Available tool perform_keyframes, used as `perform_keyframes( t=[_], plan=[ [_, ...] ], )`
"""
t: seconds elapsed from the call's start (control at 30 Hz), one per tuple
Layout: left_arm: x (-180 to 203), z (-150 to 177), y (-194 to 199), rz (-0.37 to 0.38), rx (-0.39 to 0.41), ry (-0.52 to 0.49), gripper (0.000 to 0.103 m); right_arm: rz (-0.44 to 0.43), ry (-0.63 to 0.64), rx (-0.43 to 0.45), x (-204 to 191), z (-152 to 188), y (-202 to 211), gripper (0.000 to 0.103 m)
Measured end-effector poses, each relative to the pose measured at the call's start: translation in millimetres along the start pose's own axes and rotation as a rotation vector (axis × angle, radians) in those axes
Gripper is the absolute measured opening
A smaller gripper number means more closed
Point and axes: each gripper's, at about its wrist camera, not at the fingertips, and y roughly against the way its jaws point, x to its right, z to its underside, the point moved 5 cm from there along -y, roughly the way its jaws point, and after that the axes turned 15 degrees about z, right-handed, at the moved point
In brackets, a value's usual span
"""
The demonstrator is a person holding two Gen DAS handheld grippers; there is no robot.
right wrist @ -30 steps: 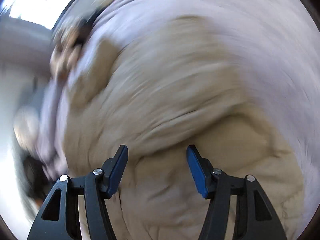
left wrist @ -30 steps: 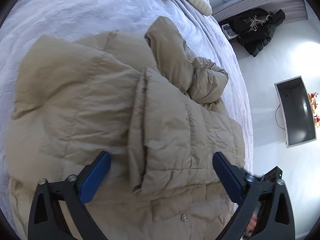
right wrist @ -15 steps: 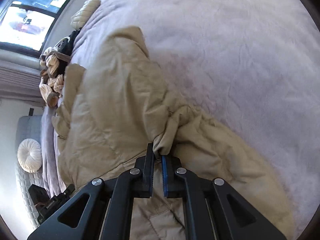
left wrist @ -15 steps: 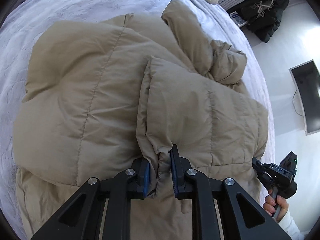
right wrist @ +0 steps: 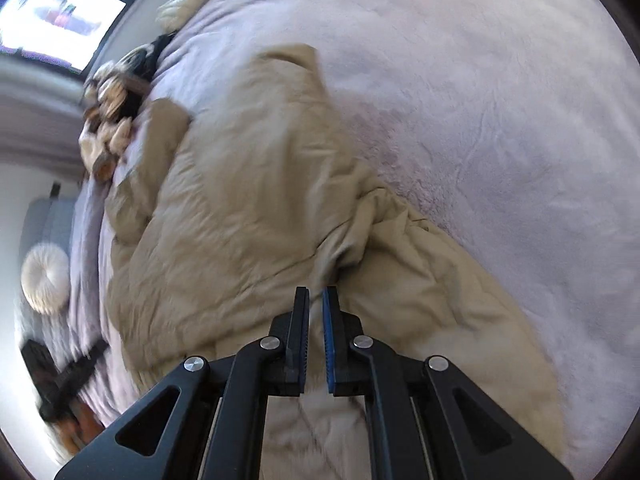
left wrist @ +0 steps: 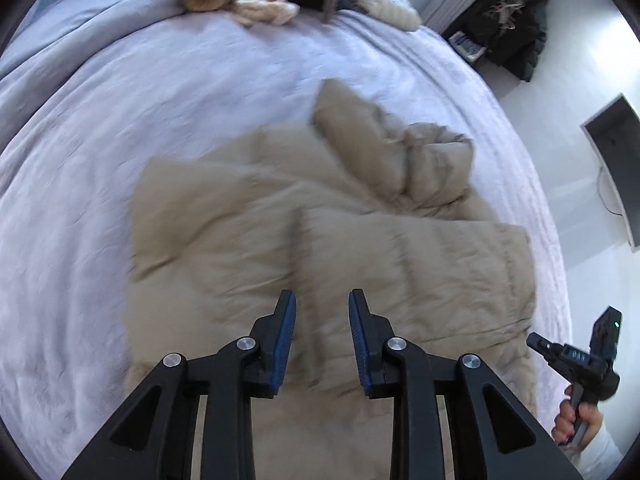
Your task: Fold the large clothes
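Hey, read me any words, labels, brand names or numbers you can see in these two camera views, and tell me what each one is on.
"DAS", roughly: small pale letters on the black body of the right gripper, seen in the left wrist view; tiny and soft, so uncertain.
Tan puffer jacket: no label or print shows.
Lavender bedspread: no text.
Small box by the dark coat on the floor: printing too small and blurred to read.
Window in the right wrist view: bright shapes, too blurred to read.

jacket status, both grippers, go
Left gripper open, empty above jacket. Right gripper nearly closed, gripping nothing. Jacket partly folded on bed. Nothing in the way.
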Motion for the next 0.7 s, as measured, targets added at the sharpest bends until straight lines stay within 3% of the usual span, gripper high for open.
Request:
perform_keyframes(
  t=[0.07,0.17,0.27,0.43,0.7],
  plan=[
    [14,-2,-16,0.028,-0.007,-0.01,0.029,0.025,0.053,0.079,-5,-1,21,0.007],
    [23,-2,-43,-0.01,-0.026,-0.033,0.029,0.065,0.106,0.199,-12,-23,40,0.007],
    [8,3,-65,-0.072,-0.047,-0.024,0.029,0.035,0.071,0.2,-17,-57,33,0.007],
    [-10,5,-76,-0.066,-0.045,0.008,0.029,0.047,0.137,0.204,-35,-93,8,0.007],
    [-9,3,-95,-0.071,-0.042,-0.015,0.029,0.095,0.121,0.114,-23,-104,-52,0.003]
  ],
)
